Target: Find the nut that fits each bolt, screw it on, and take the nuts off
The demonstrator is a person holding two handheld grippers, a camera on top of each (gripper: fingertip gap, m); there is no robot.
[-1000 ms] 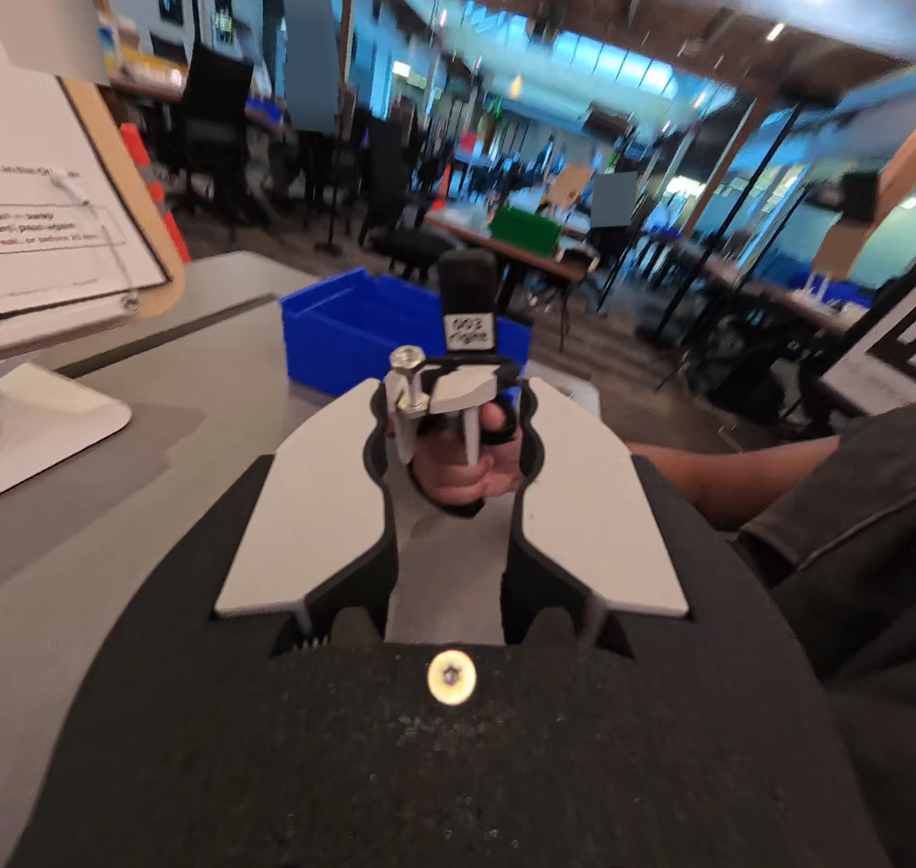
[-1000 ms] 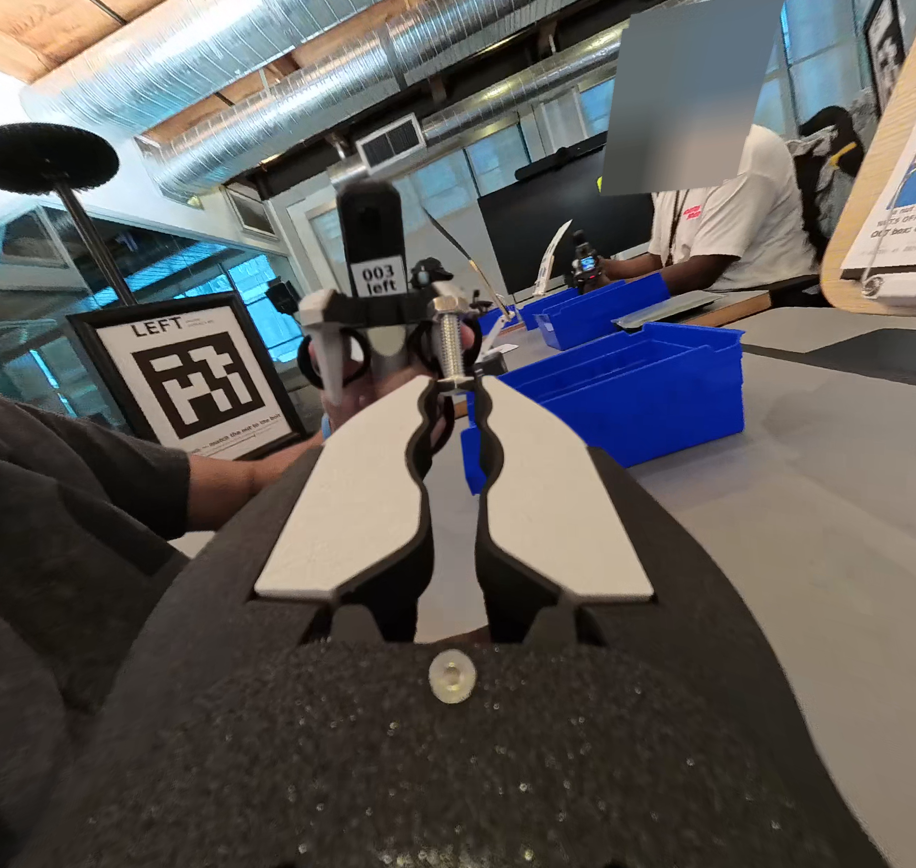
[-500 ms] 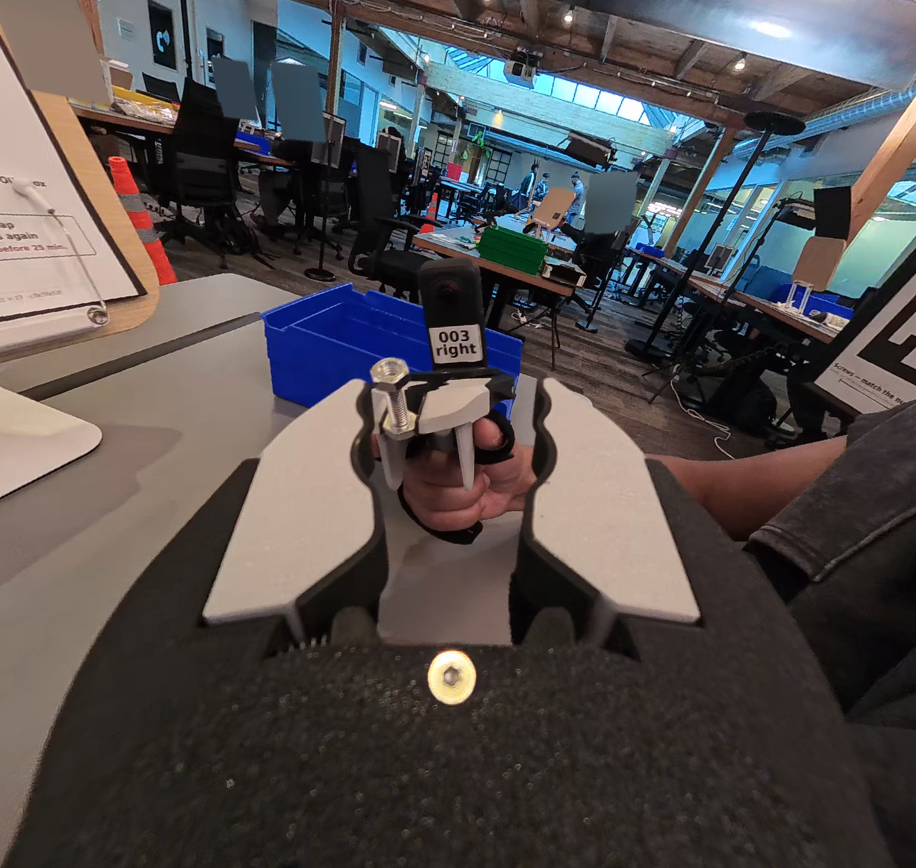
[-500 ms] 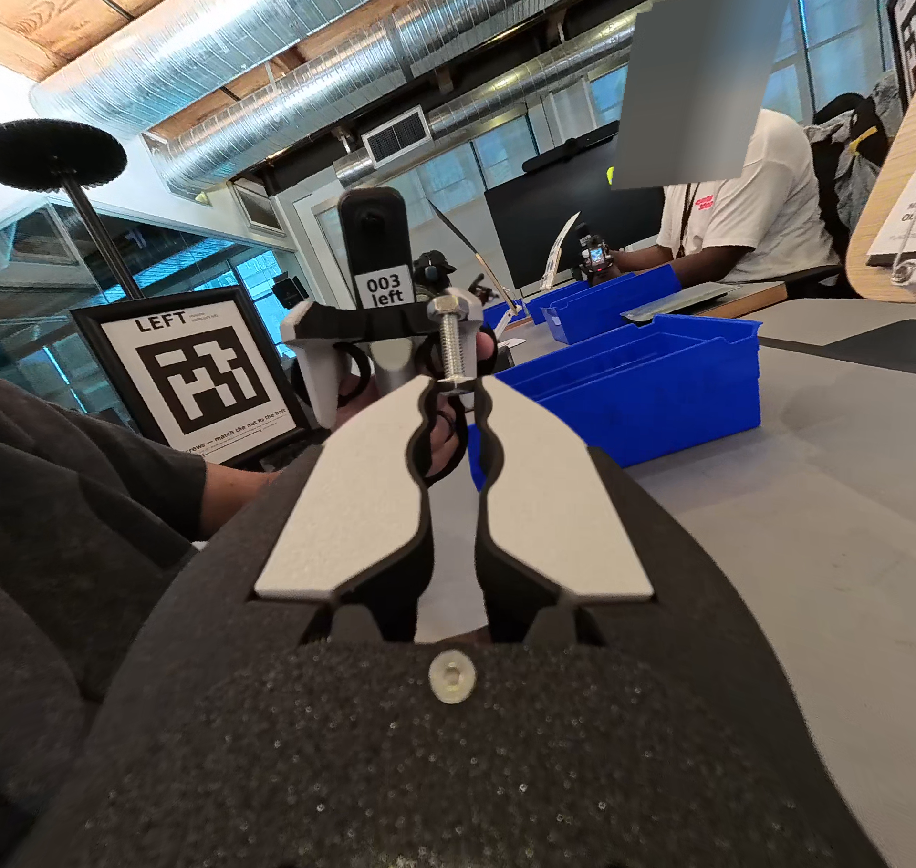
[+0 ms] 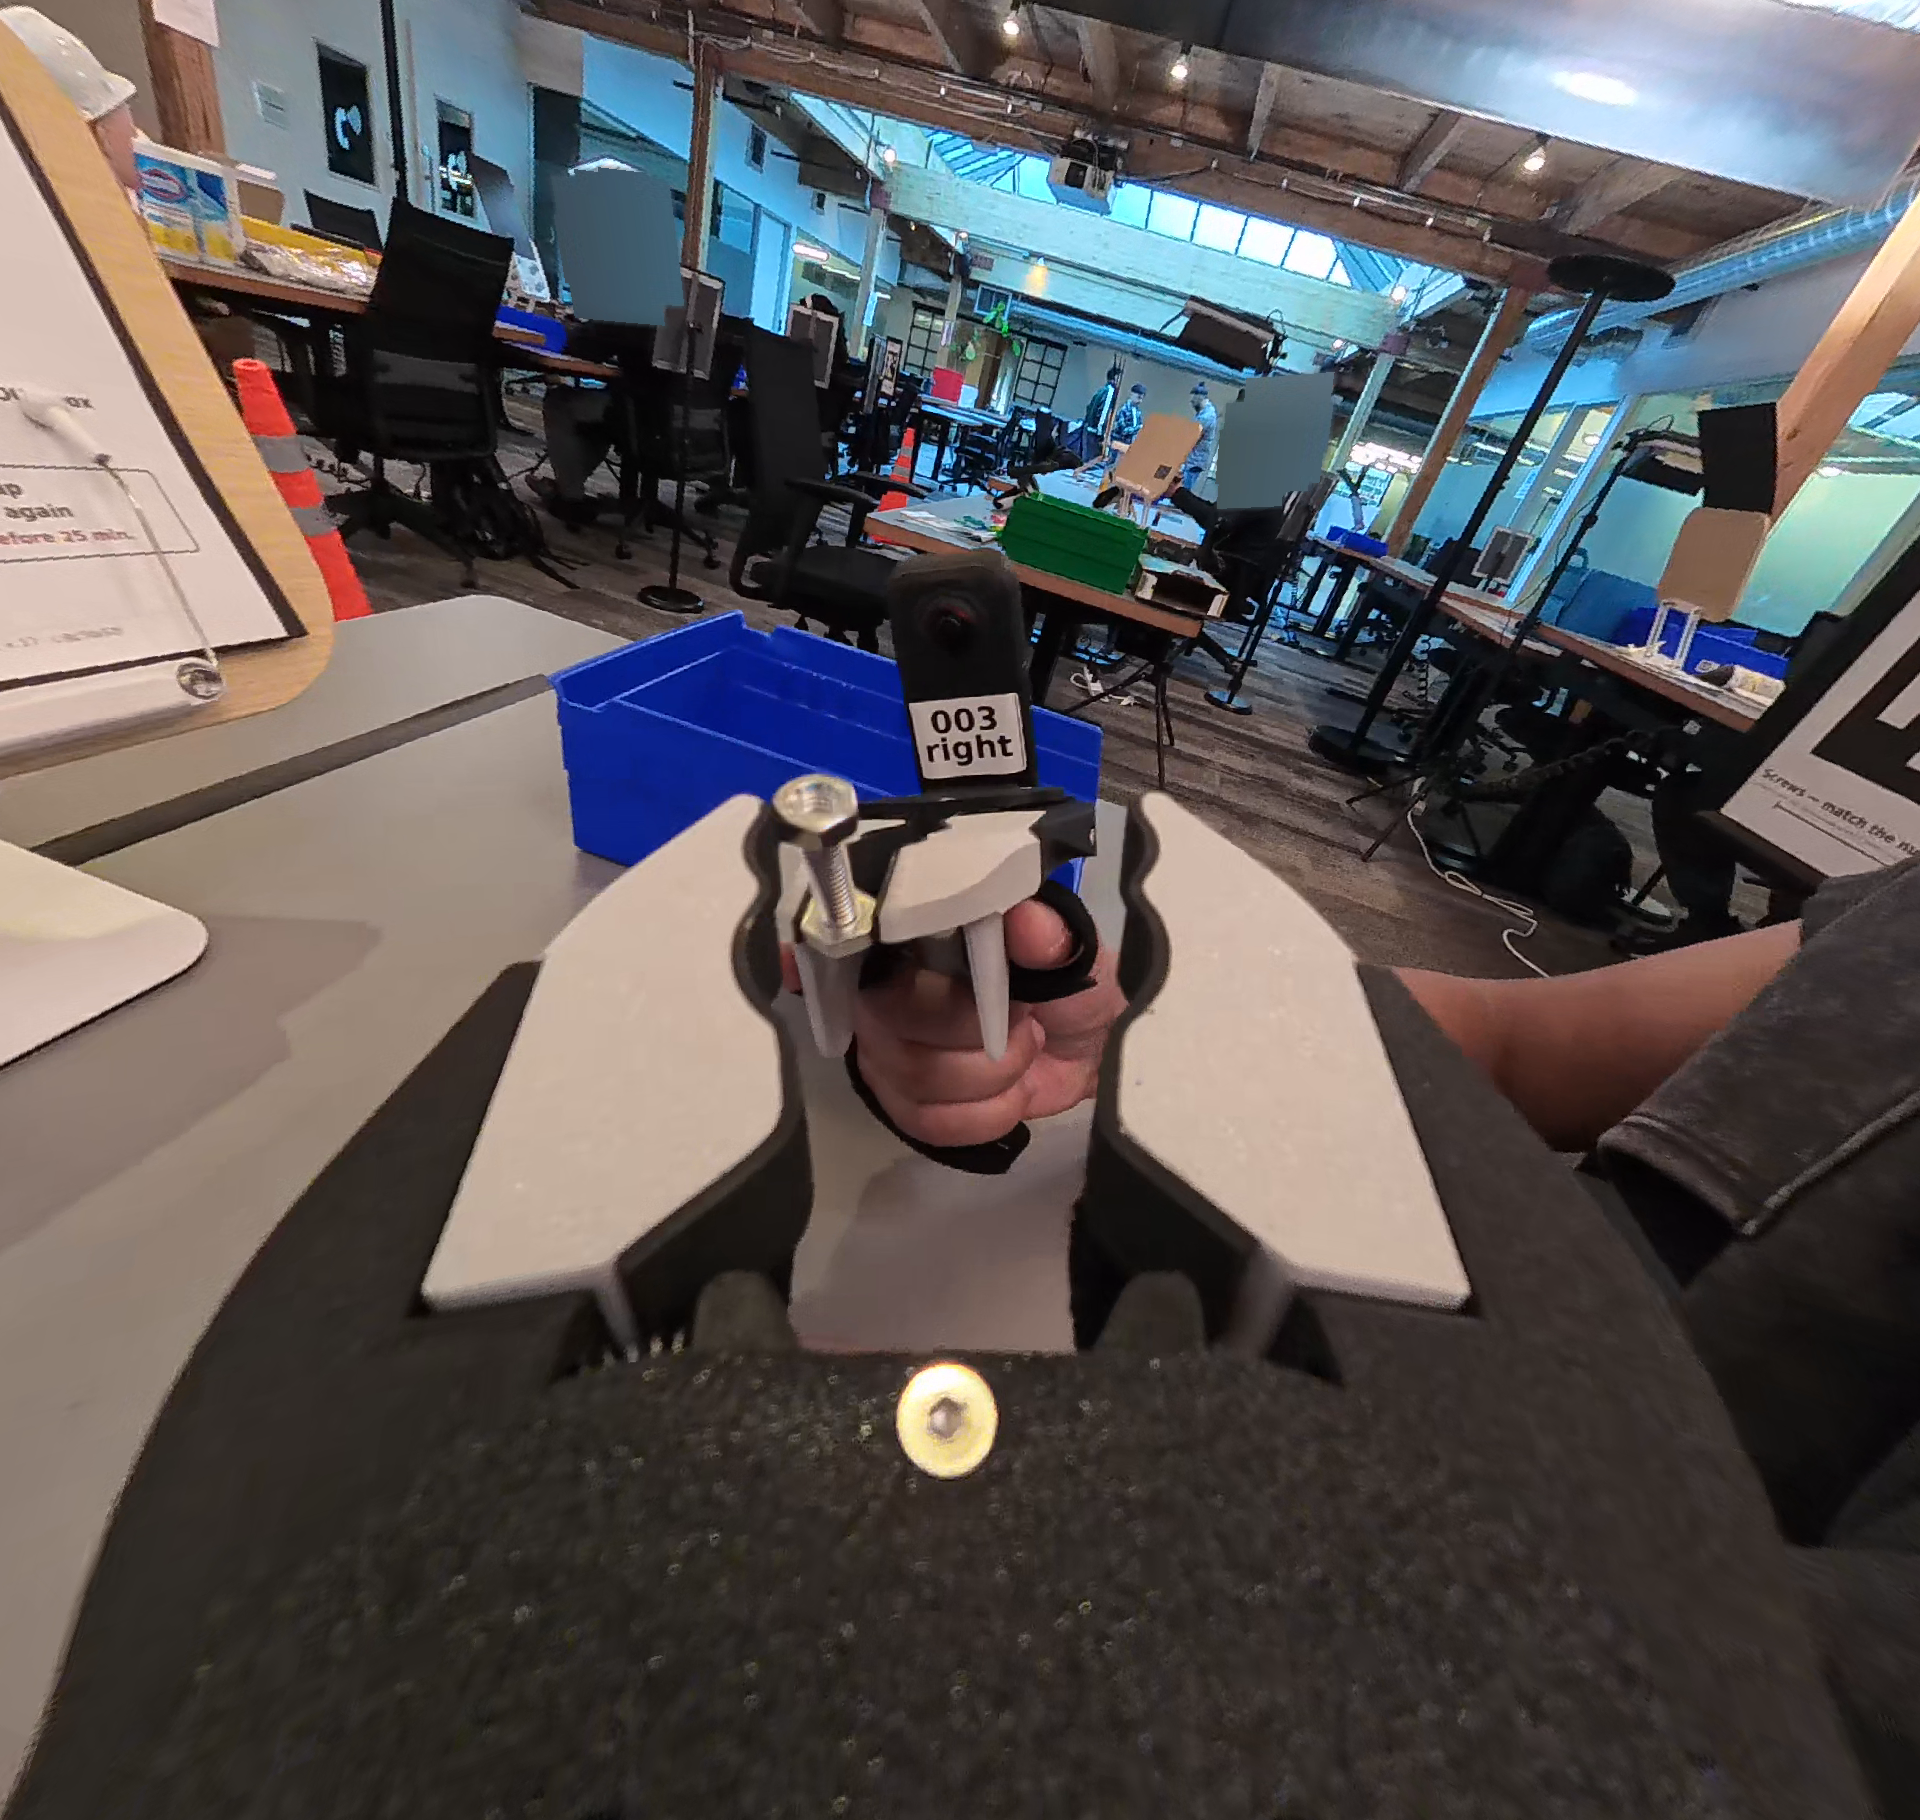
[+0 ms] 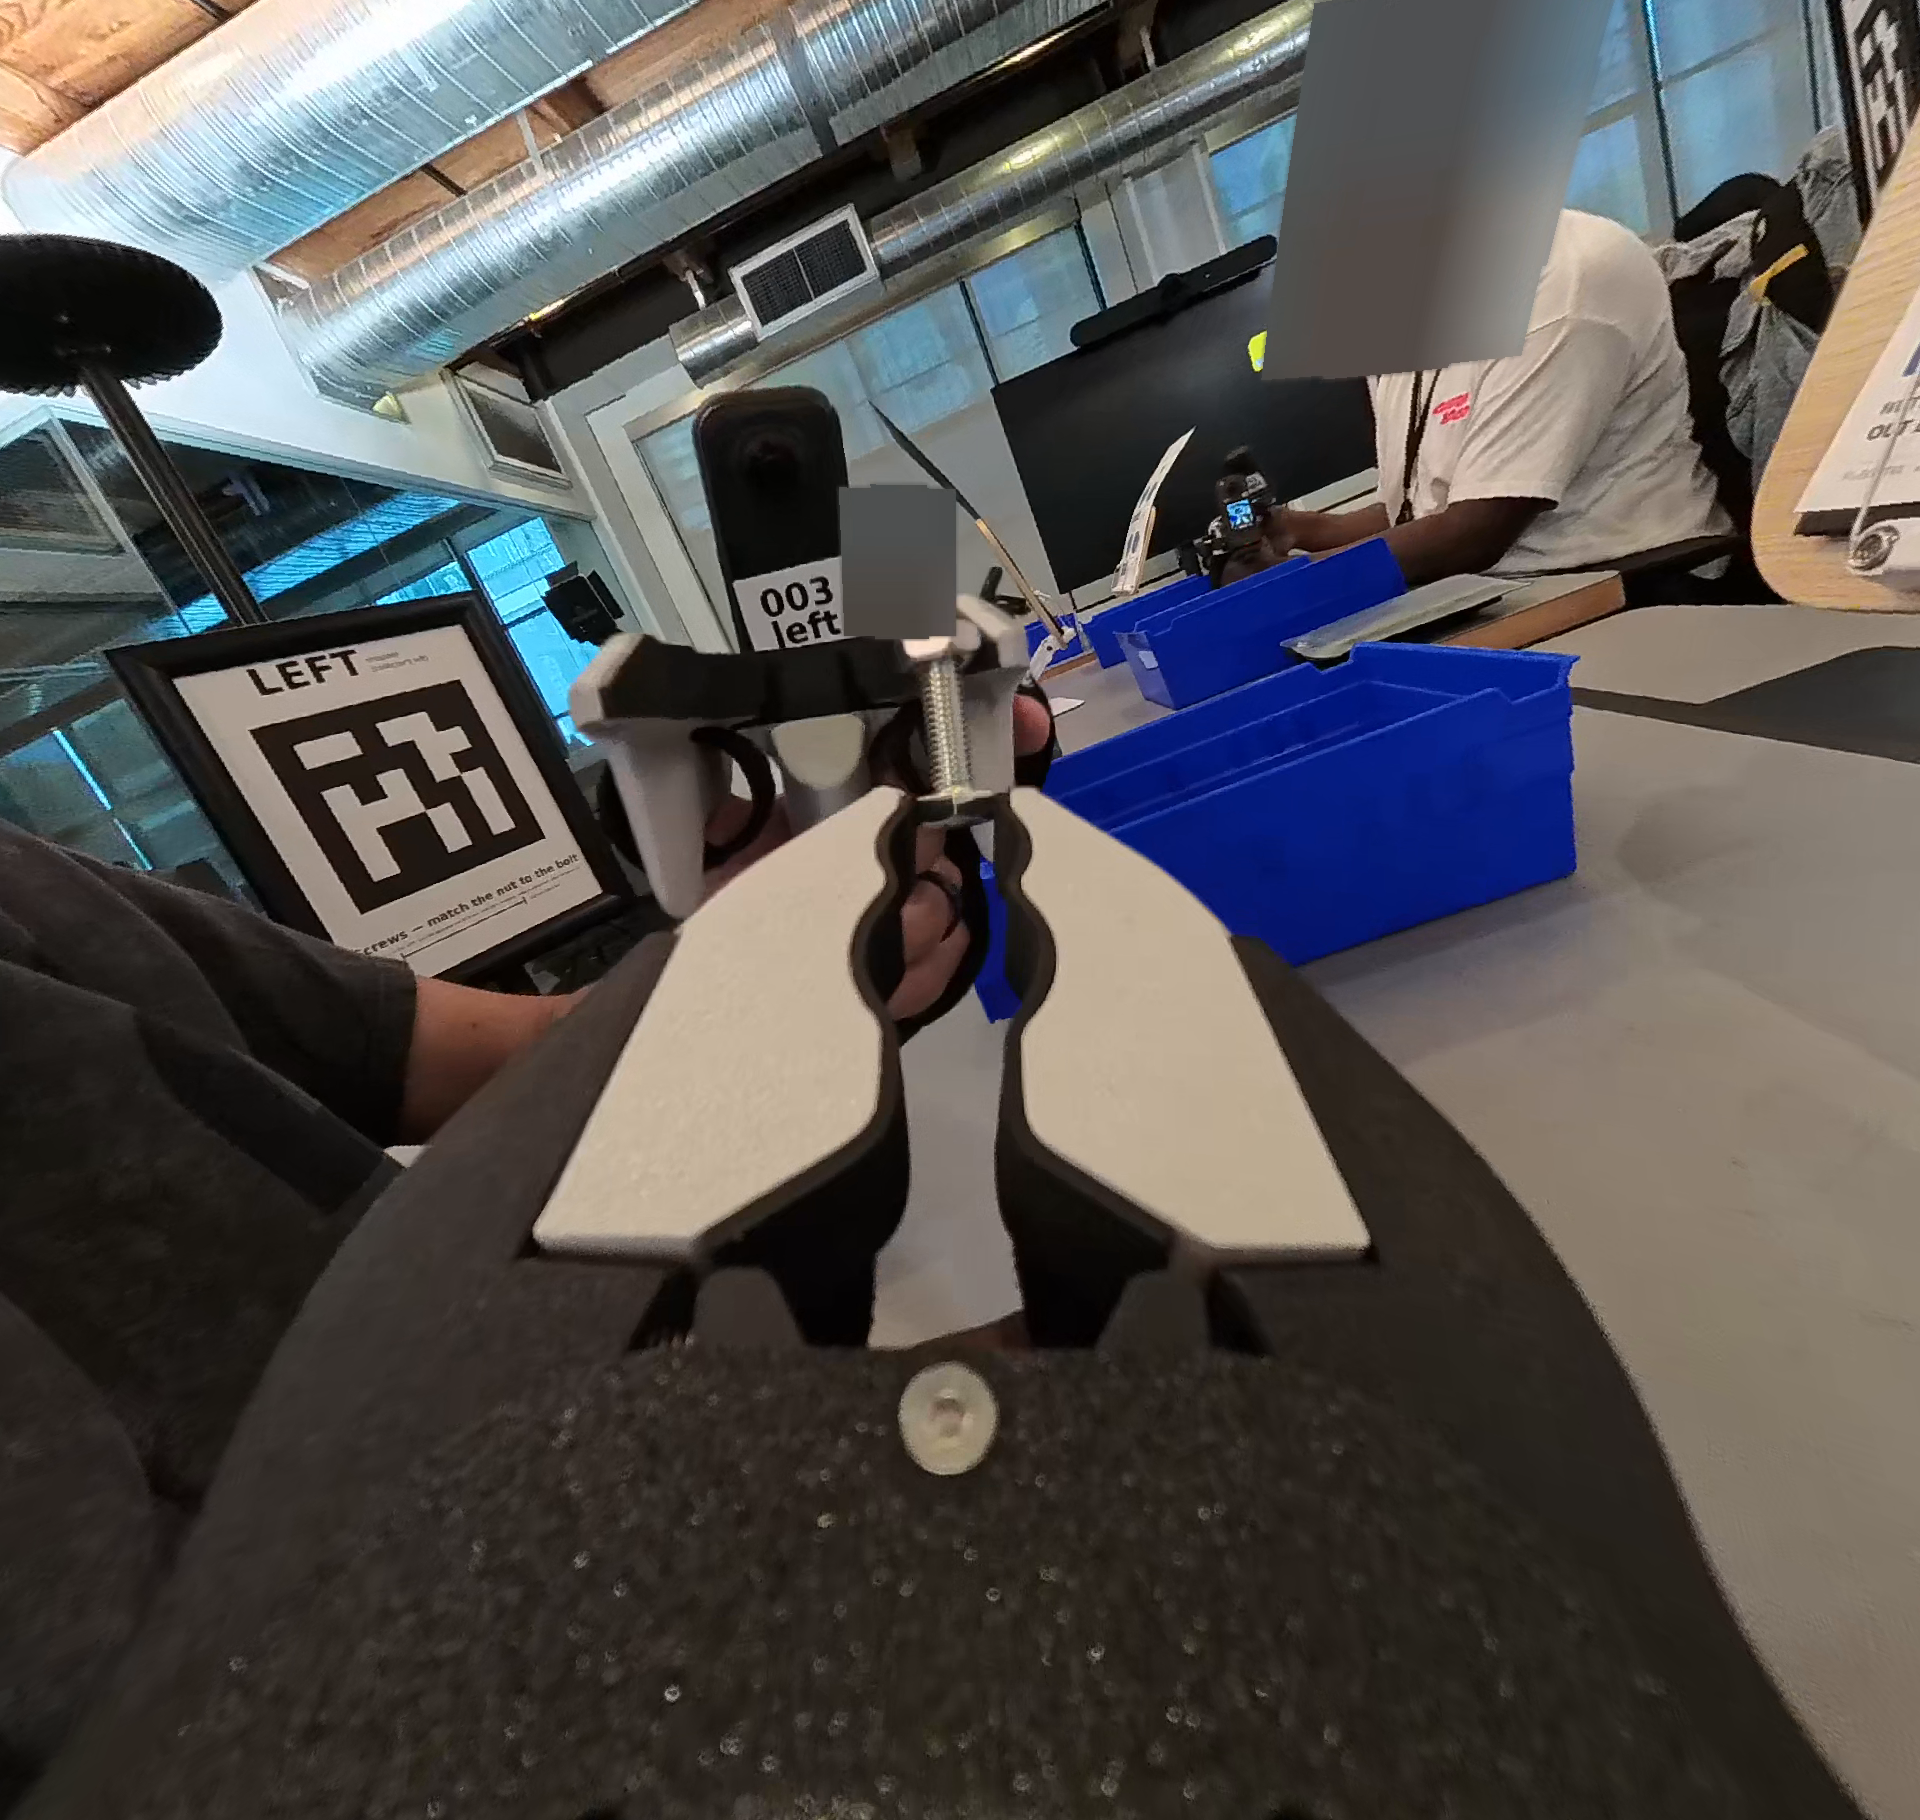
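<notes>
Right gripper [image 6: 954,840], raised above the grey table [image 6: 1558,1095], clamps its fingertips on a nut [image 6: 956,812] threaded low on an upright bolt [image 6: 943,721]. Left gripper [image 5: 940,856], jaws spread wide and holding nothing, faces it with its left fingertip at the bolt head; a blue bin [image 6: 1351,794] stands behind

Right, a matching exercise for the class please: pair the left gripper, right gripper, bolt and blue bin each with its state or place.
Things:
1. left gripper
2. right gripper
3. bolt
4. blue bin

States or places:
a. standing on the grey table
b. open
c. shut on the nut
d. upright, head on top

Pairs: 1-b, 2-c, 3-d, 4-a
</notes>
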